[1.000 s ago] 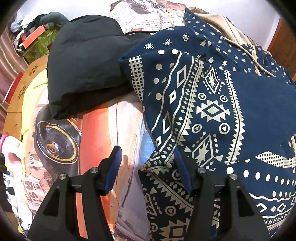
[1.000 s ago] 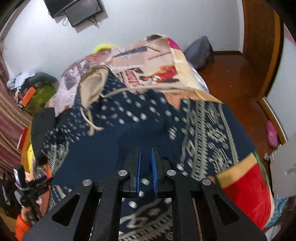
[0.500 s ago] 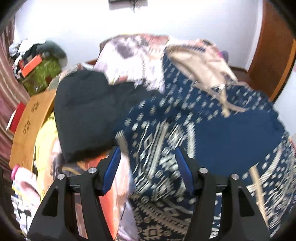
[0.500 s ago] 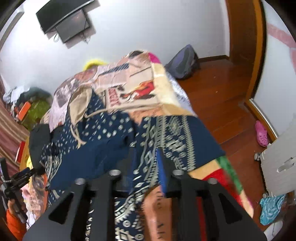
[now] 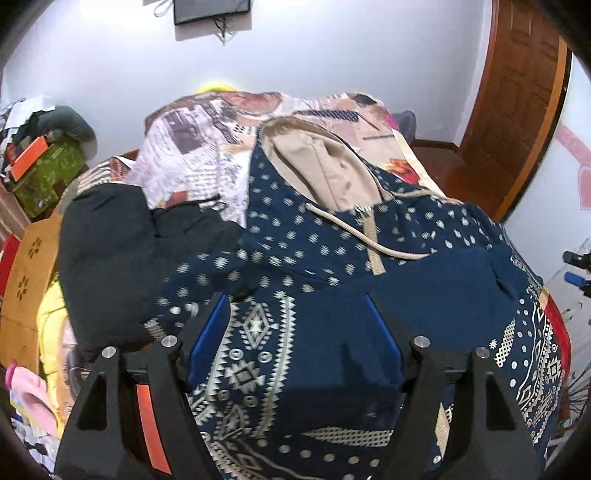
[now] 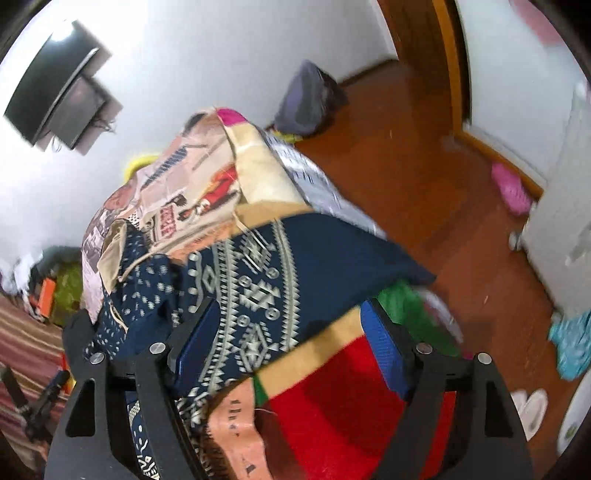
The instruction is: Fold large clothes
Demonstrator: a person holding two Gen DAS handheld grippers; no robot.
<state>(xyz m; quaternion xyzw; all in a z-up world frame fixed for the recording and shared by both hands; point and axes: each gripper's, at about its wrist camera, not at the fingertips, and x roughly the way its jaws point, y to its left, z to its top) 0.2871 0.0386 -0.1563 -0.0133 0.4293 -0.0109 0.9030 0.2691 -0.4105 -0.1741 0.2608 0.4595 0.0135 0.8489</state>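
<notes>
Navy patterned hoodie with beige-lined hood (image 5: pixel 332 266) lay spread on the printed bedspread (image 5: pixel 192 155), beside a black garment (image 5: pixel 110 266). Left gripper (image 5: pixel 295 332) jaws had just been opening, wide, nothing held. Right gripper (image 6: pixel 291 332) jaws likewise just opened wide, empty, above the hoodie's edge.

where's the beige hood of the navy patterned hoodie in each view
Left wrist view: the beige hood sits upper centre, opening toward the camera, at the far end of the navy hoodie.
Right wrist view: the hood is at the left, seen small and edge-on beside the dotted navy cloth.
Shared landmark: the dark screen on the white wall, top centre in the left view, upper left in the right.
</notes>
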